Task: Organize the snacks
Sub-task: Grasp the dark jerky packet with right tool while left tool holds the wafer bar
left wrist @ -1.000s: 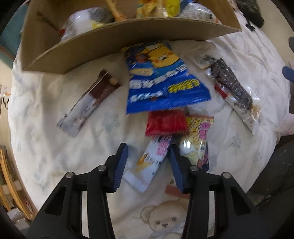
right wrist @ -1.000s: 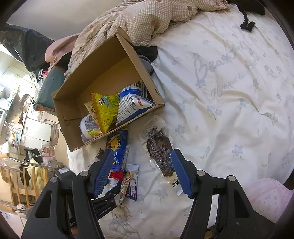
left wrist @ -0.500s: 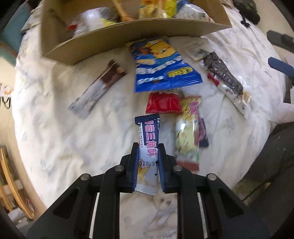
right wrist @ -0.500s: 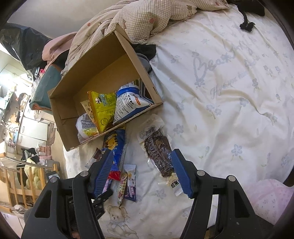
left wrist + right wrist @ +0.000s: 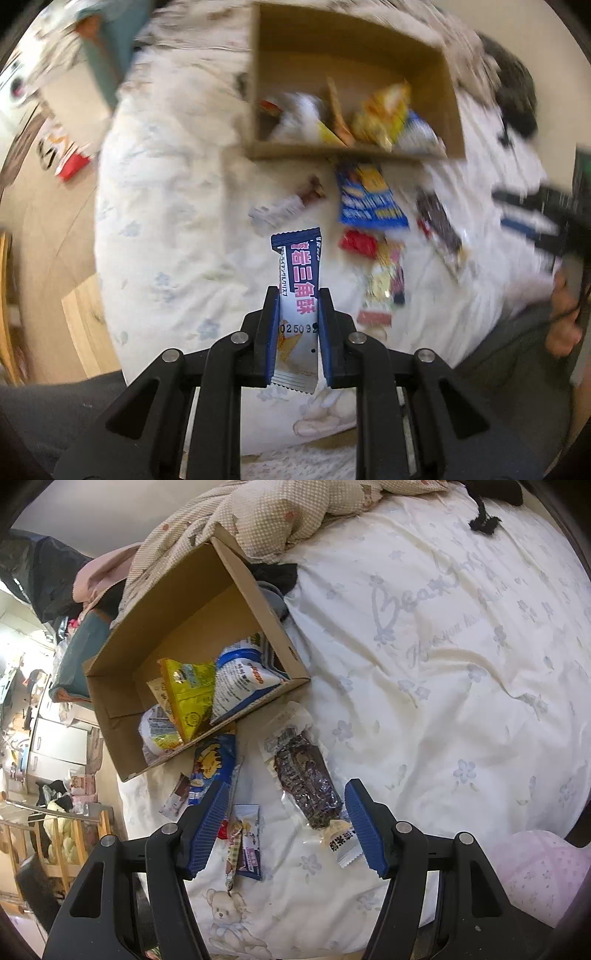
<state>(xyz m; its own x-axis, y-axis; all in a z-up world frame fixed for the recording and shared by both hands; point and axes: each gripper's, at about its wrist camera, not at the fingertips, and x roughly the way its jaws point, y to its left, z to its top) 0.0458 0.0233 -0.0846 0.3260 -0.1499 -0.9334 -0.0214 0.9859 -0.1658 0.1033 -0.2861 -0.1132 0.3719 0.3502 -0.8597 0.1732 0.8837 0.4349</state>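
L claw clamps navy snack bar; R claw agape.

left gripper: black frame, blue ribbed pads, silver screws | right gripper: same build

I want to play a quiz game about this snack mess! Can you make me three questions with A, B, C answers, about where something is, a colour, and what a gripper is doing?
1. Where is the yellow bag?
A. In the cardboard box
B. On the floor
C. Under the quilt

2. What colour are the right gripper pads?
A. Red
B. Blue
C. Green

3. What is the left gripper doing?
A. Standing open, empty
B. Pinching a red packet
C. Pinching the navy and white snack bar

Answers: 1 A, it stands among the packets inside the box. 2 B, both ribbed pads are blue. 3 C, the bar sits clamped between the pads.
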